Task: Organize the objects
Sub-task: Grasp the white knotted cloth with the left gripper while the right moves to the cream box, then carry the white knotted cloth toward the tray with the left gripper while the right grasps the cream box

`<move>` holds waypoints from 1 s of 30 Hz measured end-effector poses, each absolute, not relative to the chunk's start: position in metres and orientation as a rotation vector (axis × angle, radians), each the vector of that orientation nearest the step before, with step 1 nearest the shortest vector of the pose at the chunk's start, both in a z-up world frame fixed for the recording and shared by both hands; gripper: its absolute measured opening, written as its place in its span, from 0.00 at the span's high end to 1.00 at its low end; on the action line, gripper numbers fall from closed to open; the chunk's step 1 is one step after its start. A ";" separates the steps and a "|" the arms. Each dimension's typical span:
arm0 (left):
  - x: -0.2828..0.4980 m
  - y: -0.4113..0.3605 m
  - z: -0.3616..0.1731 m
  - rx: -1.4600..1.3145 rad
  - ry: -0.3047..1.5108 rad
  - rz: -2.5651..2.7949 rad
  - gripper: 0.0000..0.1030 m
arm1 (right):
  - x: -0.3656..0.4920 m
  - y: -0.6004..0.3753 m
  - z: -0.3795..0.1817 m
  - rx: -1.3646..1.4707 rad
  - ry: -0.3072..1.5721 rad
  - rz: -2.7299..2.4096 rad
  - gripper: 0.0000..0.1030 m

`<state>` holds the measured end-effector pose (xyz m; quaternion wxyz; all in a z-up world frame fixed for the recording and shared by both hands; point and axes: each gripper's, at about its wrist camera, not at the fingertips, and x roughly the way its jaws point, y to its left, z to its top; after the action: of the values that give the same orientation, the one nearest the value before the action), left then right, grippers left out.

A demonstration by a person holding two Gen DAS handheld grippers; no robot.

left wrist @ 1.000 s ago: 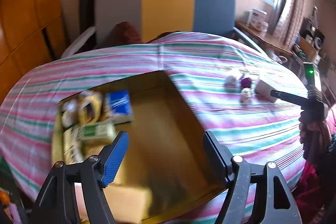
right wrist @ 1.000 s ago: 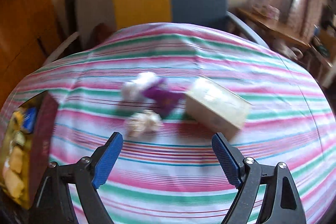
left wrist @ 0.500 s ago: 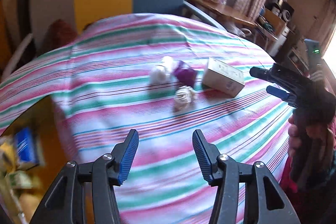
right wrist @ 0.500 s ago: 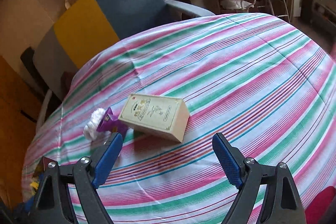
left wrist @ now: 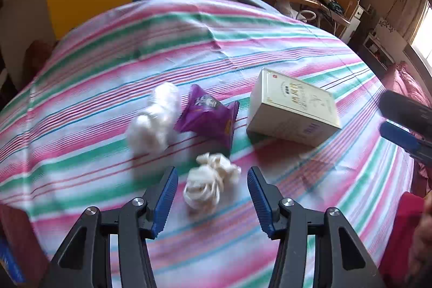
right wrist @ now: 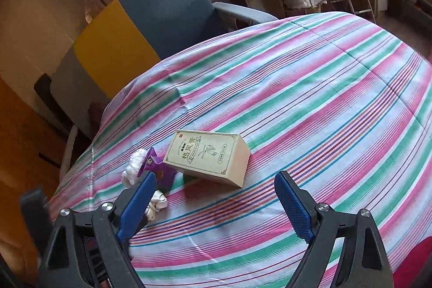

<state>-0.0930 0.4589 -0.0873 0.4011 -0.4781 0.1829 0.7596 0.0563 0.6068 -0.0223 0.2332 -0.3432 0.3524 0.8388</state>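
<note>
**Spotter:** What do I have on the table, left to right?

**Me:** On the striped cloth [left wrist: 243,50] I count 4 loose things. First 1 white fluffy wad [left wrist: 155,118], then 1 purple snack packet [left wrist: 209,118] touching it. Just in front of the packet lies 1 crumpled cream wad [left wrist: 210,184], and to the right 1 cream carton [left wrist: 293,112] lying flat, near the packet but apart from it.

**Spotter:** And the 2 grippers?

**Me:** My left gripper [left wrist: 212,193] has its jaws about half open, straddling the crumpled cream wad; the pads don't press on it, so nothing is held. My right gripper [right wrist: 214,200] hovers just short of the carton with its jaws wide and opening further, nothing between them.

**Spotter:** How will they handle?

**Me:** I judge both wads to be very light and soft. They will squash, so I'd close across the middle of the bundle and pinch firmly. The packet looks crinkly and slippery; I'd take it by the sealed edge or across the puffed body. The carton looks stiff but thin-walled, likely light. I'd grip across its 2 long narrow sides, gently enough not to dent it.

**Spotter:** First pick?

**Me:** Probably the crumpled wad, since it already sits between the left jaws.
</note>
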 end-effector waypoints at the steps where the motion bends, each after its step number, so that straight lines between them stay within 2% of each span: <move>1: -0.096 0.462 -0.093 -1.220 0.466 1.912 0.56 | 0.057 0.608 -0.023 -0.942 0.981 2.303 0.13; 2: -0.098 0.464 -0.099 -1.238 0.474 1.910 0.65 | 0.056 0.609 -0.024 -0.944 0.988 2.302 0.12; 5: -0.096 0.451 -0.100 -1.243 0.388 1.917 0.66 | 0.055 0.609 -0.026 -0.954 0.982 2.299 0.12; 14: -0.051 0.395 -0.084 -1.277 0.340 1.924 0.67 | 0.053 0.607 -0.031 -0.987 0.955 2.294 0.12; 20: -0.028 0.358 -0.067 -1.264 0.294 1.921 0.67 | 0.045 0.599 -0.041 -1.073 0.875 2.290 0.12; 26: -0.015 0.327 -0.037 -1.177 0.276 1.932 0.67 | 0.025 0.579 -0.033 -1.192 0.659 2.367 0.11; 30: -0.012 0.309 -0.026 -1.150 0.248 1.941 0.67 | -0.009 0.571 -0.020 -1.307 0.235 2.454 0.01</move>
<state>-0.0118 0.3095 -0.0259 0.4222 -0.4595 0.0990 0.7751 -0.0090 0.5709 -0.0203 0.1749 -0.4613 0.0828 0.8659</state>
